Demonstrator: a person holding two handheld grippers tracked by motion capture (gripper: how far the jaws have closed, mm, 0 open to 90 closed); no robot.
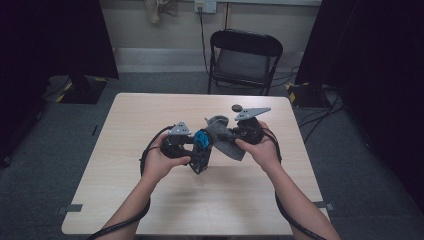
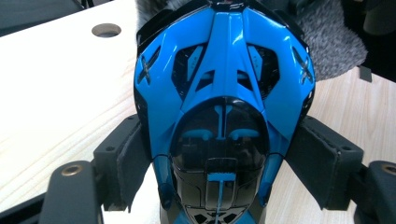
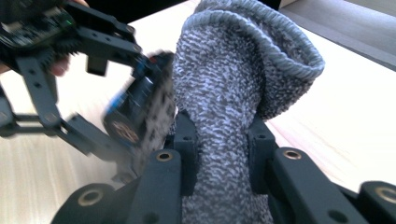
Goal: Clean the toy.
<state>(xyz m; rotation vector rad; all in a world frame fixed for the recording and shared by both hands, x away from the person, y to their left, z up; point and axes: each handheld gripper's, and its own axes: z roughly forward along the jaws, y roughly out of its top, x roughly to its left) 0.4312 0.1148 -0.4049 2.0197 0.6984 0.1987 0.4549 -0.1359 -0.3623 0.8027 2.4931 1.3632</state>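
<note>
A blue and black toy car (image 2: 224,93) sits between the pads (image 2: 133,158) of my left gripper (image 2: 219,163), which is shut on its sides. In the high view the car (image 1: 201,140) is held above the middle of the table, and my left gripper (image 1: 199,152) reaches it from the left. A grey knitted sock (image 3: 229,84) is pinched in my right gripper (image 3: 222,149), its open cuff standing up past the jaws. The sock (image 1: 225,137) hangs right beside the car, with my right gripper (image 1: 232,134) shut on it. The car (image 3: 140,112) is blurred and touches the sock's side.
The light wooden table (image 1: 150,115) has a small round hole (image 1: 237,107) near its far edge. A black folding chair (image 1: 244,57) stands behind the table. Dark curtains hang at both sides. Grey carpet surrounds the table.
</note>
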